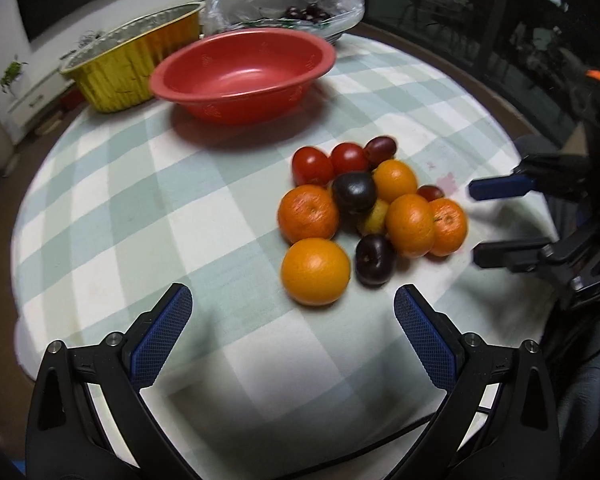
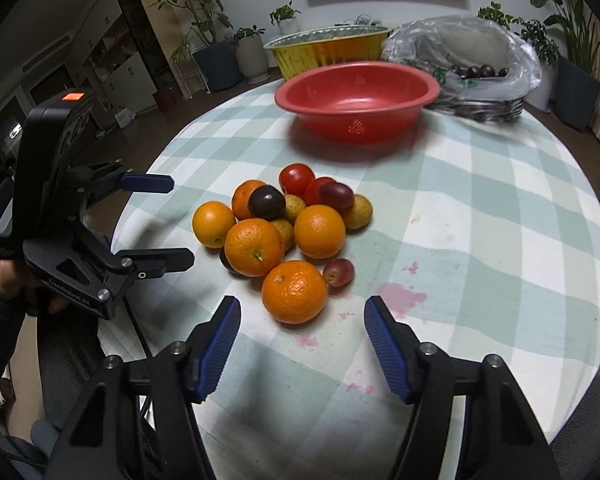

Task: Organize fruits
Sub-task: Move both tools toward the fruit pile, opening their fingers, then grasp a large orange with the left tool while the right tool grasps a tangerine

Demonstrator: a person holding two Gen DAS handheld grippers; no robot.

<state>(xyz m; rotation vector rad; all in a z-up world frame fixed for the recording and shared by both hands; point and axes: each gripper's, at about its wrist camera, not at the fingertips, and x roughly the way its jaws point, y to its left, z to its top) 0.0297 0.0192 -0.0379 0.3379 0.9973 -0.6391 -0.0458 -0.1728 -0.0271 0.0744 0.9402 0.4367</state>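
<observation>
At the centre of the right wrist frame, a heap of fruit [image 2: 284, 228] was seen lying on the checked surface [image 2: 480, 248], with oranges, tomatoes, dark plums and a few small yellow fruits touching one another. The right hand-held gripper [image 2: 300, 340] was held with its jaws wide and empty, and the nearest orange [image 2: 294, 291] lay directly ahead of it, just beyond the fingertips and roughly between their lines. Being round, the orange offered no long axis to be matched. The left hand-held gripper [image 1: 292, 316] was likewise spread wide and empty; another orange [image 1: 315, 271] lay just ahead of it, slightly right of centre. Each hand was thus about equally near to its own orange. Toward the upper part of both frames, well apart from the heap, a red bowl [image 2: 358, 100] stood empty, with a yellow foil tray [image 2: 328, 50] behind it.
</observation>
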